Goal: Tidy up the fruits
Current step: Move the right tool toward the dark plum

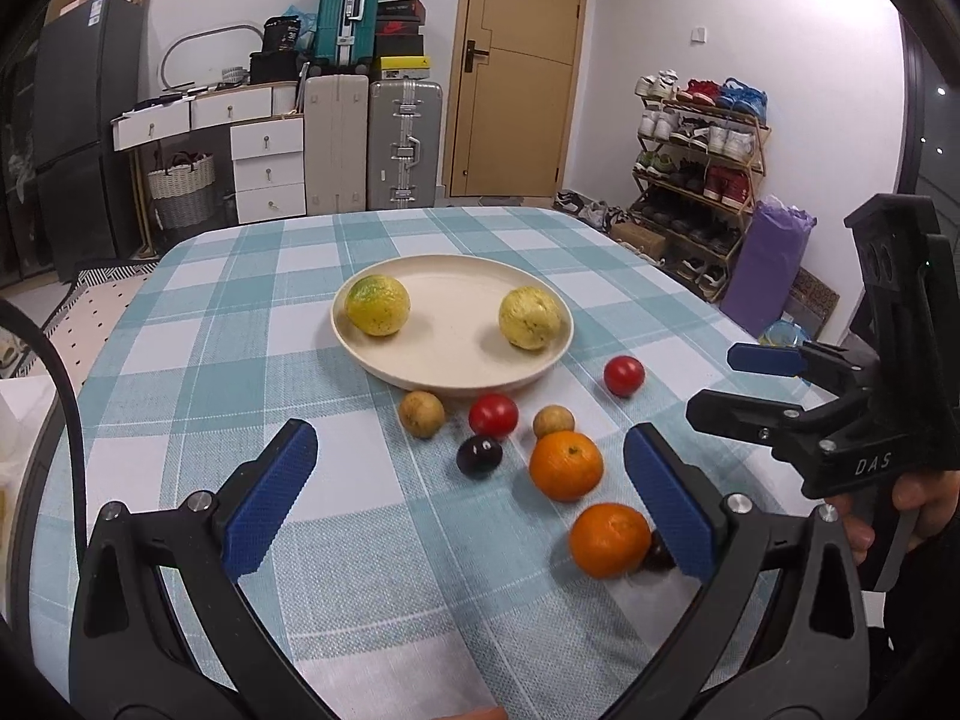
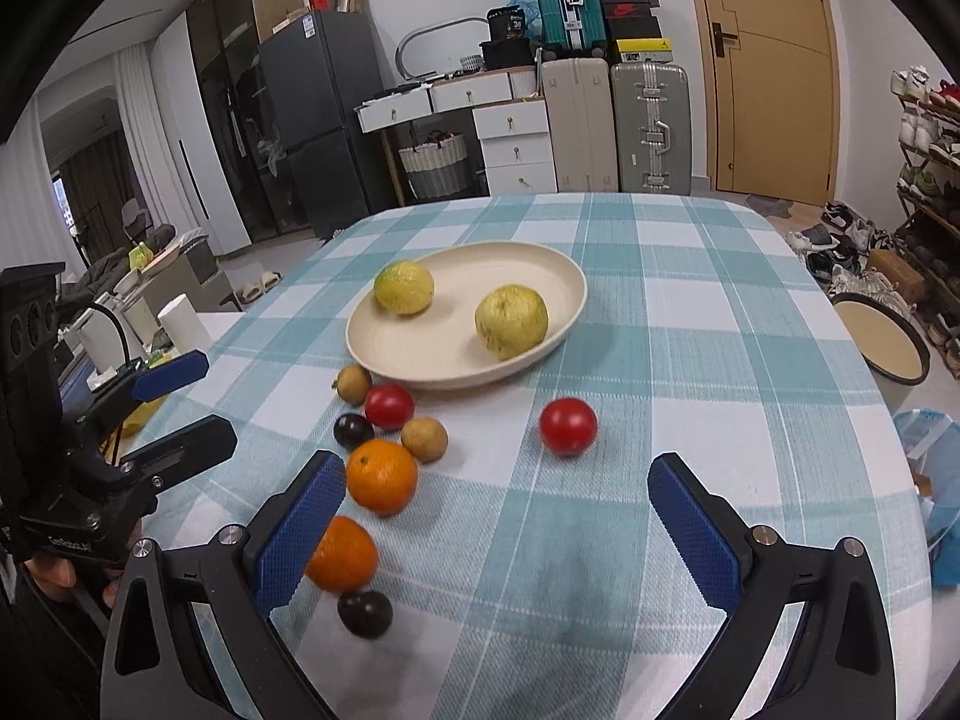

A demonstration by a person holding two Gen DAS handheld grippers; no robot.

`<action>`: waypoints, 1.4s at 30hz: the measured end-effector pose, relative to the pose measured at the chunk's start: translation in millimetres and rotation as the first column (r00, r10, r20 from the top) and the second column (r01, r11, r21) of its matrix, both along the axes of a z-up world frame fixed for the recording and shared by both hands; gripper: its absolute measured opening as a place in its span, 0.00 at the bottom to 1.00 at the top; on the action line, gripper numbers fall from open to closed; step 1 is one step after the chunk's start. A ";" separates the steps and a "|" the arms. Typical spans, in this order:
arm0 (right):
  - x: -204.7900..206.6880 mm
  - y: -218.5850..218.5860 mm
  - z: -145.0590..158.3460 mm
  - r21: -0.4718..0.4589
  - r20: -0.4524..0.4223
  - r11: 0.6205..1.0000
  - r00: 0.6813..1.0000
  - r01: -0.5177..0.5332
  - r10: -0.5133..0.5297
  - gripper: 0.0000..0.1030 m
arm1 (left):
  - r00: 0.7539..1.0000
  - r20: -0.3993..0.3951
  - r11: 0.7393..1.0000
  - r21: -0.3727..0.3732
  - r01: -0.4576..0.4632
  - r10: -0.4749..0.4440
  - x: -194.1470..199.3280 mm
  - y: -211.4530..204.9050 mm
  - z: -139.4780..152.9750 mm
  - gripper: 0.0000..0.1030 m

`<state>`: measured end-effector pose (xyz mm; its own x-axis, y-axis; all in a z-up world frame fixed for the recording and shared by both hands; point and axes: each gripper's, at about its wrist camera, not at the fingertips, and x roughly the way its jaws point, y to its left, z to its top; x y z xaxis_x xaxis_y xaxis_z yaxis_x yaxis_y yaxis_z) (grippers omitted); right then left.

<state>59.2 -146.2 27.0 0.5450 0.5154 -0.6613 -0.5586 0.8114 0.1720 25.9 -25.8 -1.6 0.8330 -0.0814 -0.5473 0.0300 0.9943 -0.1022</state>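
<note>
The desk (image 1: 252, 324), under a blue-and-white checked cloth, fills the frame centre. A cream plate (image 1: 453, 369) at centre carries two yellow-green fruits (image 1: 378, 305) (image 1: 531, 318), well apart. Below the plate lie two oranges (image 1: 566, 465) (image 1: 609, 540), two red tomatoes (image 1: 493, 415) (image 1: 624, 375), two brown fruits (image 1: 422, 414) (image 1: 553, 421) and two dark plums (image 1: 479, 456) (image 2: 365, 613). The left gripper (image 1: 471, 495) at lower frame is spread wide, holding nothing. The right gripper (image 2: 498, 531) is likewise spread, empty.
</note>
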 end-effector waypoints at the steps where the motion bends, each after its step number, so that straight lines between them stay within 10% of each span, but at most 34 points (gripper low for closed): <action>1: -2.4 -1.3 -1.6 -0.004 -0.005 1.000 1.000 0.002 -0.002 1.00 | 1.000 -0.006 1.000 0.000 0.006 -0.006 -2.3 -2.2 -1.2 0.99; 29: -43.0 27.4 -45.2 -0.153 -0.109 0.969 0.977 -0.197 0.181 0.98 | 0.997 -0.067 0.999 -0.011 0.035 -0.036 -15.2 -3.6 -23.8 0.99; 42: -54.6 33.3 -44.9 -0.132 -0.098 0.955 0.962 -0.267 0.256 0.68 | 0.996 -0.082 0.999 -0.008 0.044 -0.044 -12.6 -6.8 -29.5 0.99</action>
